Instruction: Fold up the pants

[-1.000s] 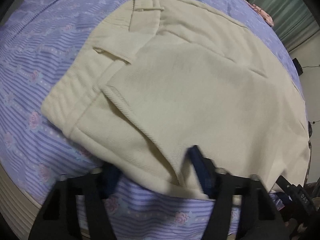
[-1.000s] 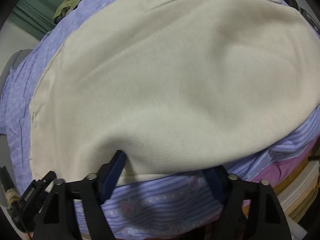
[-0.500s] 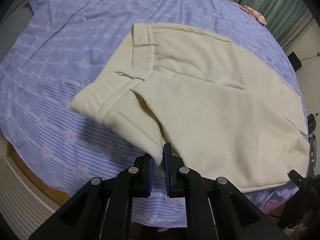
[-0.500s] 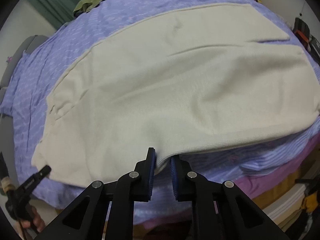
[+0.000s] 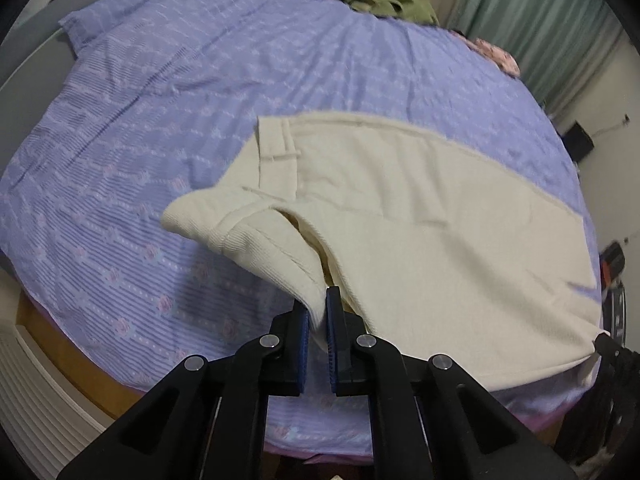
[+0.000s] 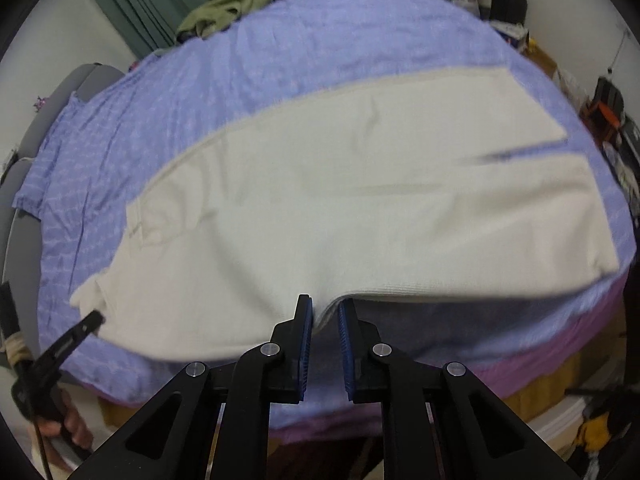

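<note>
— Cream fabric is what I've got pinched in both tongs. The pants (image 5: 420,216) lie spread across the bed (image 5: 200,80), straight ahead of the tips in each wrist view, on a purple striped sheet with small pink flowers.

— What are the left tongs (image 5: 318,312) doing?

— Clamped on the pants. A fold of the ribbed cloth near the waistband sits squeezed between the blue pads, and that corner is lifted off the sheet. Just beyond the tips I can see the waistband with a belt loop, and the pocket edge gaping a little.

— And the right tongs (image 6: 325,312)?

— Also clamped on the pants, on the near edge of a leg. The blue pads stand a bit wider than on the left, with the cloth's edge running in between them. The edge rises up from the sheet towards the tips, with shadow beneath it. To the right of my tips the leg reaches towards the bed's side, where the two hems lie one over the other.

— Anything else in frame?

— Far beyond the tongs, at the back of the bed, an olive-green garment (image 6: 232,8) is heaped in front of a green curtain (image 5: 532,16). In the right view, low on the left, I see a hand (image 6: 70,426) on the other grip.
</note>
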A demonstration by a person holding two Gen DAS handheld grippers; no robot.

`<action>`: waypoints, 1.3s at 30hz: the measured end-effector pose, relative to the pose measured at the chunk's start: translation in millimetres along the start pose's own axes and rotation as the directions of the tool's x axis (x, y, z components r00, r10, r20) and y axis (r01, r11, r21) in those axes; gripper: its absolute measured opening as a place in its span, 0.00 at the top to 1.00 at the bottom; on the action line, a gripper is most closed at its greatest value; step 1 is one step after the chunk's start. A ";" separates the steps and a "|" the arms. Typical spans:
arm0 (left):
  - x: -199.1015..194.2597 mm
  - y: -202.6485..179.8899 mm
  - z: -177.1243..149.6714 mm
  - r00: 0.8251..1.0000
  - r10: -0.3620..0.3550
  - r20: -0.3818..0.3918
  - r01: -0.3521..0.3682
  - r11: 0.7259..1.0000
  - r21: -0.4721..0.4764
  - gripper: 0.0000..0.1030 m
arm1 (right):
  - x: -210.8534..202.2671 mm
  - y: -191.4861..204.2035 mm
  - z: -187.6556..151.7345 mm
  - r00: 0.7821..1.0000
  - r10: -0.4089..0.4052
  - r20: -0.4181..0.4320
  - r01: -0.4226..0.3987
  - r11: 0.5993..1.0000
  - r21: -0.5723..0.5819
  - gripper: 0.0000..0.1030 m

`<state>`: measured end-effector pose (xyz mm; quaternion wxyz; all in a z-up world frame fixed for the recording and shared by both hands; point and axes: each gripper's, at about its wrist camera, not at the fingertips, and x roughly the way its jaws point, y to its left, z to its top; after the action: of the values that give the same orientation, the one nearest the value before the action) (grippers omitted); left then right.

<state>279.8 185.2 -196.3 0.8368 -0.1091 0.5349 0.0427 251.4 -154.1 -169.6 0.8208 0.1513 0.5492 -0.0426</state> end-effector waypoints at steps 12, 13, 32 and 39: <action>38.3 -20.4 110.4 0.994 -0.028 0.103 0.038 0.994 -0.100 0.91 | 21.4 38.9 141.1 0.972 0.043 0.230 -0.027 0.997 -0.074 0.94; 44.9 -22.3 118.7 0.994 -0.030 0.104 0.041 0.994 -0.106 0.91 | 22.9 40.3 146.6 0.970 0.052 0.237 -0.036 0.997 -0.070 0.94; 63.9 -49.0 116.4 0.991 0.048 0.122 -0.060 0.994 0.093 0.91 | 114.6 -20.3 53.0 0.996 0.060 -0.066 -0.041 0.965 0.258 0.54; 58.6 -46.6 102.5 0.992 0.059 0.115 -0.074 0.989 0.128 0.91 | 141.4 -33.8 42.8 0.984 0.175 -0.043 -0.134 0.868 0.478 0.35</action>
<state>404.2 160.6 -201.5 0.8687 -0.0330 0.4926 0.0411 337.1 -185.3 -290.7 0.7357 0.3921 0.5425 -0.1032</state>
